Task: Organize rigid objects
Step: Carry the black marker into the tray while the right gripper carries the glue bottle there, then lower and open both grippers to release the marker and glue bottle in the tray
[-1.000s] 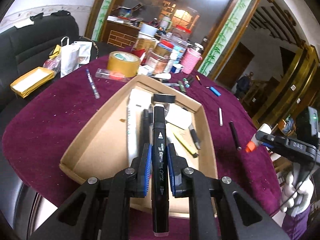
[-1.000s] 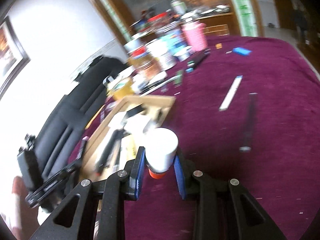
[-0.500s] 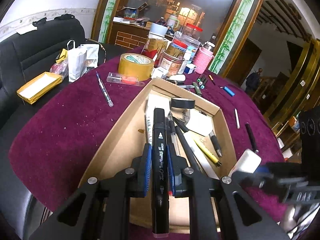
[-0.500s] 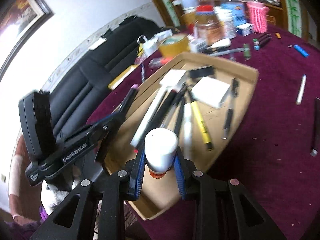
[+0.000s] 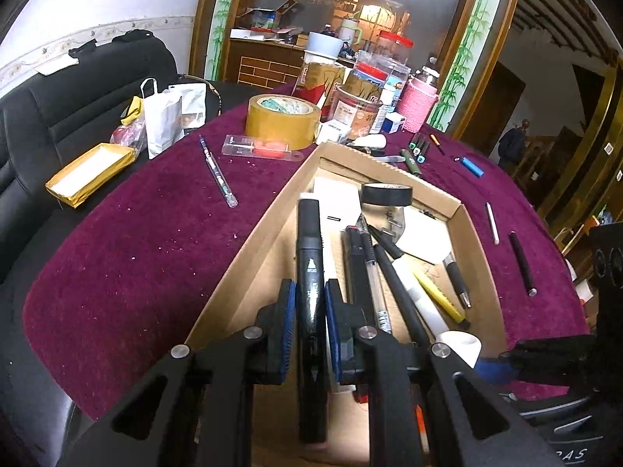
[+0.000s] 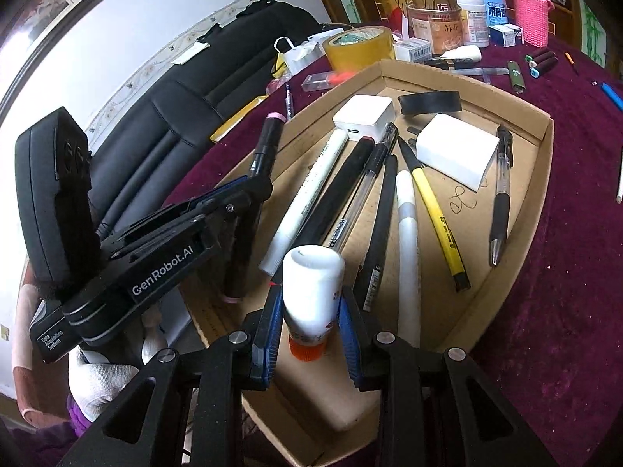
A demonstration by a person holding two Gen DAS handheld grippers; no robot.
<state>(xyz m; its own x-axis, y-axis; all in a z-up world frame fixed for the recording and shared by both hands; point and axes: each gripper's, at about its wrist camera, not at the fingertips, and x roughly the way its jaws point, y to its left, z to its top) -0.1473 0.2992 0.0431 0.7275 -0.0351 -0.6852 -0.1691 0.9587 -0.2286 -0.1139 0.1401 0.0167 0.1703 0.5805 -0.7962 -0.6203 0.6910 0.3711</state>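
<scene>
Left gripper [image 5: 307,325]: clamped on a black marker with white print [image 5: 309,257]; blue pads press both sides of the barrel, which runs forward between the fingers, tip over the near-left part of the tray. Right view shows this marker's pink end cap.
Right gripper [image 6: 311,325]: clamped on a white glue bottle with an orange cap [image 6: 311,295]; orange end toward the camera, white base pointing forward over the near end of the tray.
Tray: shallow brown cardboard box [image 6: 545,179] on the counter [image 5: 136,257], which is covered in dark purple velvet cloth.
Tray contents: white square charger block [image 6: 364,116], second white plug adapter [image 6: 455,153], roll of black tape [image 6: 430,102], long white marker [image 6: 307,194], yellow pen [image 6: 438,214], clear ballpoint with black grip [image 6: 500,190], pale grey pen [image 6: 407,233], several black pens packed side by side in the middle.
Outside tray: roll of brown packing tape [image 5: 282,118] just beyond the far-left corner; clear flat plastic case with red parts [image 5: 261,147] beside it; clear pen [image 5: 218,171] to the left on the cloth; black pen [image 5: 521,262] and thin white stick [image 5: 491,222] right of the tray; small blue lighter [image 5: 472,166] farther back.
Back edge: jars, boxes and a pink knitted bottle sleeve [image 5: 418,105] clustered together.
Person: white-gloved hand [image 6: 105,385] under the left gripper's body, in the right view.
</scene>
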